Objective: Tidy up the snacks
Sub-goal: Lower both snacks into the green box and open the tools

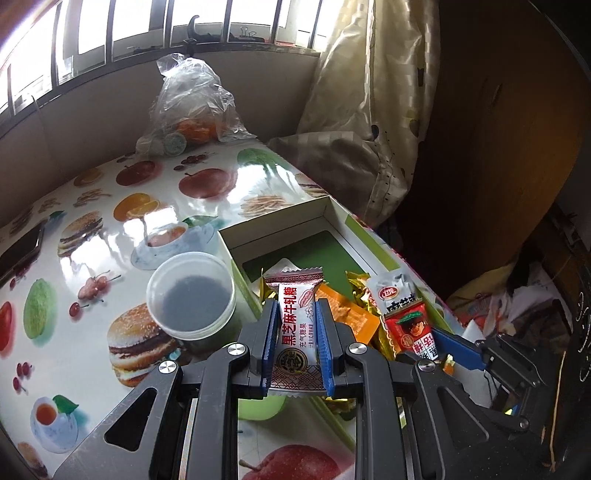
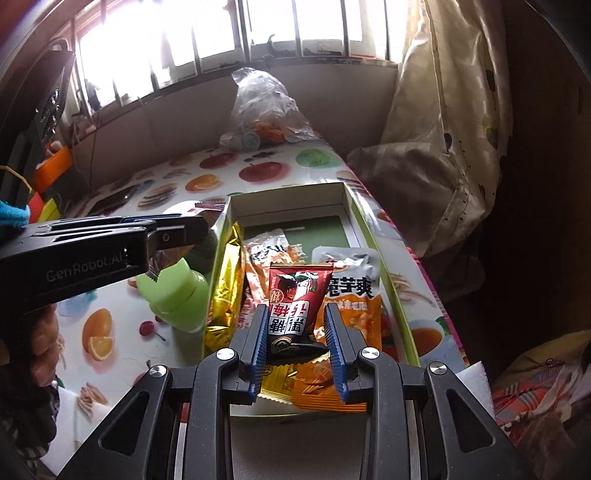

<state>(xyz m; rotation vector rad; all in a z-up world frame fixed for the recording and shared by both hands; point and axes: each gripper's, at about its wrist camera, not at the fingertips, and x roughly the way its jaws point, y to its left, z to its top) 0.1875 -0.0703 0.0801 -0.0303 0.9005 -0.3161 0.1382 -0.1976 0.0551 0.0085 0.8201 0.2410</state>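
**Two sweets gripped over the snack box**

Black angular linkage arms with silver pivot bolts fill the near edge of both wrist views. Between its ridged blue pads, the left hand-held gripper (image 1: 295,314) clamps a glossy white candy wrapper with red crimped ends and red lettering (image 1: 295,325), held lengthwise just above the near end of the shallow white cardboard box with green sides and a green floor panel (image 1: 332,221). The right hand-held gripper (image 2: 297,321) pinches a shiny red pouch with a cartoon face (image 2: 297,295), also over the box's near end.

Inside the box, crinkled gold foil packets (image 2: 225,291) lie along the left wall, with flat orange sachets (image 2: 354,317) and a silvery-white packet (image 2: 347,262) beside them; the far half of the box shows bare green.

Just left of the box stands a round green plastic jar with a translucent lid (image 1: 190,295), touching or nearly touching its wall.

Everything sits on a desk (image 1: 110,206) covered in slick, reflective oilcloth printed with burgers, apples, oranges and cherries. At the far end a crumpled clear plastic bag (image 1: 192,103) holds something orange. A dark phone (image 1: 22,251) lies at the left edge. Behind are a barred window (image 1: 147,22), bright with daylight, and a cream patterned curtain (image 1: 369,92) on the right.
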